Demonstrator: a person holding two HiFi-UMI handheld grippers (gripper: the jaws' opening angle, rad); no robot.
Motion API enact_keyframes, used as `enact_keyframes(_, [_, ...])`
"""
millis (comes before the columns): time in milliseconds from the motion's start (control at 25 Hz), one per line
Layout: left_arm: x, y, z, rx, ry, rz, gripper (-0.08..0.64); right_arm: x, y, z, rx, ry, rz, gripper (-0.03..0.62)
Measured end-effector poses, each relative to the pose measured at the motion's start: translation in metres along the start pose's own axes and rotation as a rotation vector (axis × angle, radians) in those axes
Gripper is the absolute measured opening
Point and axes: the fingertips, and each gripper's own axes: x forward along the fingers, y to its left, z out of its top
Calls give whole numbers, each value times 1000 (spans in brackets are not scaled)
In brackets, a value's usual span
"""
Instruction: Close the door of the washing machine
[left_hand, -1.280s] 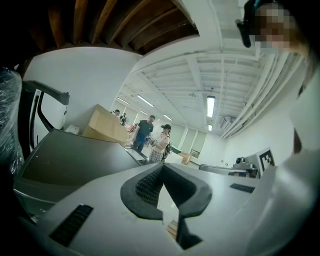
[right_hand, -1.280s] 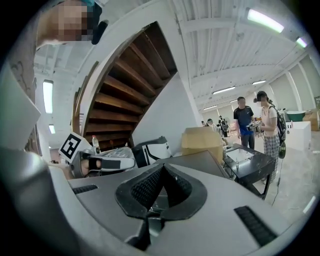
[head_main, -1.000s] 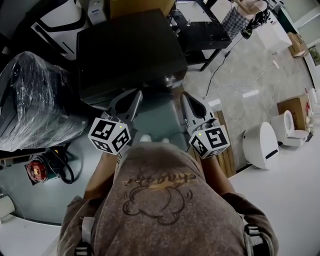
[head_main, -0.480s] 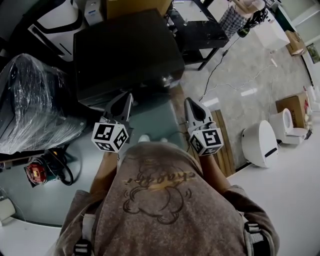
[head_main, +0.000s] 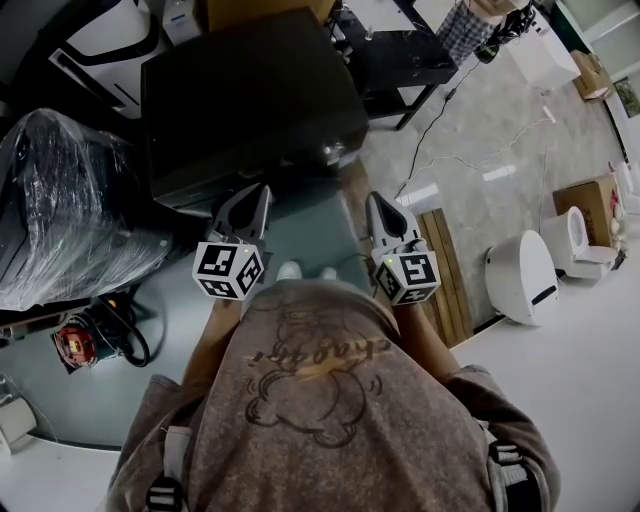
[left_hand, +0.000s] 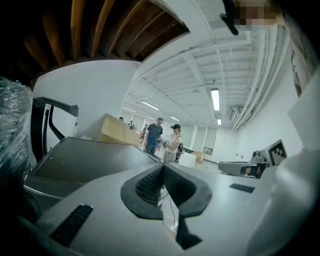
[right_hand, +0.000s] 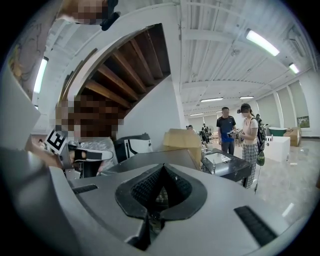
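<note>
The washing machine (head_main: 250, 90) is a dark box seen from above, straight ahead of me; its dark flat top also shows in the left gripper view (left_hand: 85, 160) and the right gripper view (right_hand: 150, 159). Its front and door are hidden below the top's near edge. My left gripper (head_main: 258, 193) hangs just short of that edge, jaws shut on nothing (left_hand: 162, 169). My right gripper (head_main: 375, 201) is level with it to the right, off the machine's near right corner, also shut and empty (right_hand: 161, 171). Each gripper shows in the other's view: right gripper (left_hand: 250, 168), left gripper (right_hand: 85, 155).
A plastic-wrapped bulky object (head_main: 70, 210) stands left of the machine. A cardboard box (right_hand: 182, 140) and a black table (head_main: 400, 60) are behind and to the right. White toilets (head_main: 525, 280) and a wooden pallet (head_main: 445, 270) lie on the right floor. Two people (right_hand: 237, 130) stand far off.
Both grippers have drawn slightly closer together and the left one has edged right. The machine looks the same.
</note>
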Motion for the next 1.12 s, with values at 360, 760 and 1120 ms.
enact_keyframes(360, [-8,12,0,-14,5,47,0,0,3,-2,11,6,22,-8])
enact_keyframes(760, [-11,13,-2,-39,9,65,2,0,6,0,24,8,38,-8])
enact_keyframes(1120, [-12,11,-7,-53,16,72,2,-1,5,-1,28,14,41,-8])
